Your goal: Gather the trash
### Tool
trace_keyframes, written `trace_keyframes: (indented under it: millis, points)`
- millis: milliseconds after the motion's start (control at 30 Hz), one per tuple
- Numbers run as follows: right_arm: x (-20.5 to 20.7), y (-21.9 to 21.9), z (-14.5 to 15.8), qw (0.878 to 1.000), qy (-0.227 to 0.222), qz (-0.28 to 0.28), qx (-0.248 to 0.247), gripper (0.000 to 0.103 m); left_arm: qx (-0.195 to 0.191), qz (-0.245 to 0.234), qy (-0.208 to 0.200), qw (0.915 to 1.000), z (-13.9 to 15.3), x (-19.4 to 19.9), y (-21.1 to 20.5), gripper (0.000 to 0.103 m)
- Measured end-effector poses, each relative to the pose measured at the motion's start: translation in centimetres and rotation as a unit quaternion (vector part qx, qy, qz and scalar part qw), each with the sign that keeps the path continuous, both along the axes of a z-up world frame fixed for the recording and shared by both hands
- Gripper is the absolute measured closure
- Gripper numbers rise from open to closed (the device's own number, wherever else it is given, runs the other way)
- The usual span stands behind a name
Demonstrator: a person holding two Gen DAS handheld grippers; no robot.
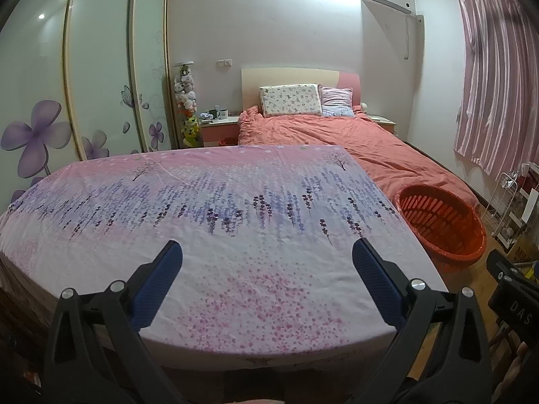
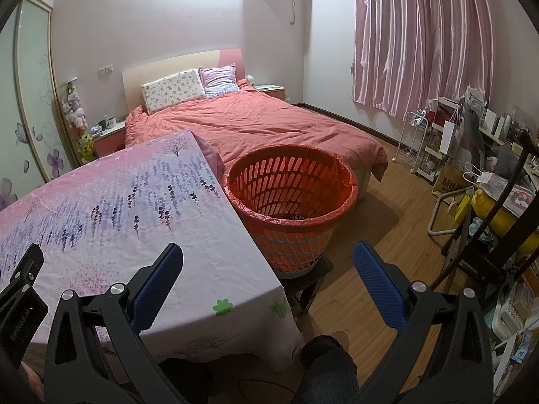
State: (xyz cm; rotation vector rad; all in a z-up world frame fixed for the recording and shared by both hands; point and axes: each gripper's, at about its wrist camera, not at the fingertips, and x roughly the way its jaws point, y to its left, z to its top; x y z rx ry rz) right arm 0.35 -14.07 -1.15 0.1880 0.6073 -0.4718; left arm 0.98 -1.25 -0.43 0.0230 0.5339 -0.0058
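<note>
Both grippers' jaws spread, L point(image 1: 266, 262), R point(image 2: 267, 264), "MUJI" bag point(image 2: 449, 181), basket point(image 2: 289, 195)

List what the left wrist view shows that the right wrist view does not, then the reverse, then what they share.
Only the left wrist view: most of the wardrobe doors with purple flowers, and the whole cloth-covered table, bare of trash.

Only the right wrist view: the stool under the red basket, something dark at the basket's bottom, the cluttered shelves and a person's leg.

Both: table, basket, bed, curtain, and each view's own gripper open and empty, left gripper, right gripper.
</note>
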Motion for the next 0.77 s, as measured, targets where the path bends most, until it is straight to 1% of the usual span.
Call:
trace_keyframes:
  millis: [767]
  points:
    - [0.05,0.03,0.05,1.000,0.001,0.000,0.000,0.003,-0.005,0.001,0.003,1.0000,0.16,0.29,0.39,0.004]
